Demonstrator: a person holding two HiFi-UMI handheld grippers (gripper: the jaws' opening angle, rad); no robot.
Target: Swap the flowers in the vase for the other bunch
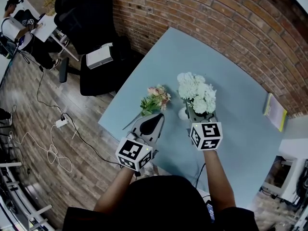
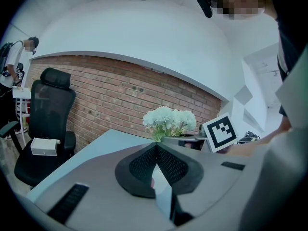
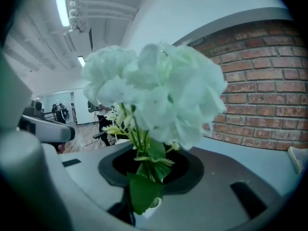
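Brick wall (image 1: pixel 216 13) runs behind a pale blue tabletop (image 1: pixel 240 129), with a wooden floor strewn with cables on the near left side and a black office chair (image 1: pixel 91 13) carrying a white box (image 1: pixel 99 57) next to the tabletop's left corner. A bunch of white flowers (image 1: pixel 196 91) stands upright near the middle of the tabletop. The right gripper (image 1: pixel 198 115) has its fingers clenched on the green stems just below the blooms. In the right gripper view the leaves and stems pass straight down between the fingers, and the white rim of the vase (image 3: pixel 150 207) shows directly under the lowest leaf. Whether the stem ends sit inside the vase cannot be made out. From the head view the vase (image 1: pixel 183 113) is a small white shape at the foot of the bunch, just left of the right gripper. The other bunch, pink flowers (image 1: pixel 156 99) with green leaves, lies flat on the tabletop to the left of the vase, its stems trailing toward the near edge. The left gripper (image 1: pixel 153 121) hovers over those stems with its fingers pressed fully together, and nothing visible is caught between them. A yellowish book (image 1: pixel 275 111) lies at the far right edge of the tabletop, well apart from the flowers.
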